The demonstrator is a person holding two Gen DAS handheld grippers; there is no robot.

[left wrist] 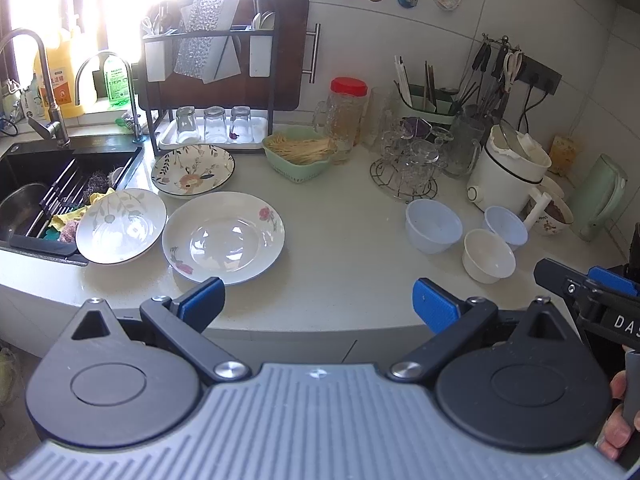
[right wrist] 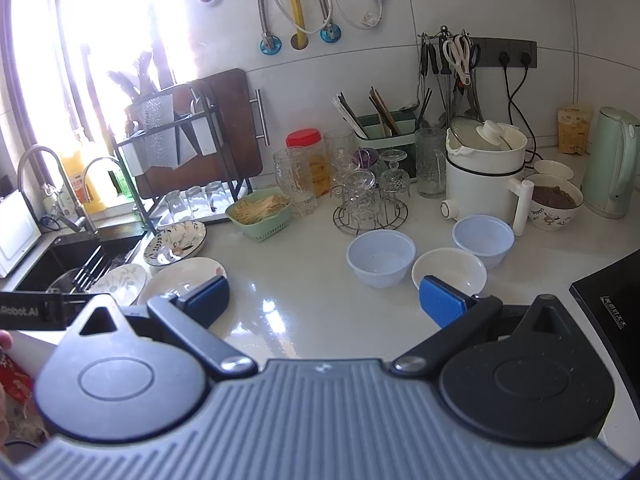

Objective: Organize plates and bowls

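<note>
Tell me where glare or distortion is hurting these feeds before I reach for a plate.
Left wrist view: the window is blown out, washing out the rack top; the three plates, such as the nearest plate, read clearly. Right wrist view: the window flares too, and glare sits on the counter. Both views: fisheye bends the edges.

We are seeing a green basket point(left wrist: 298, 156) of pale sticks sitting beside a red-lidded jar point(left wrist: 346, 110). Upturned glasses point(left wrist: 216, 124) are draining on a white tray point(left wrist: 170, 142), and a white cooker point(right wrist: 484, 178) is standing near a green kettle point(right wrist: 612, 162).
</note>
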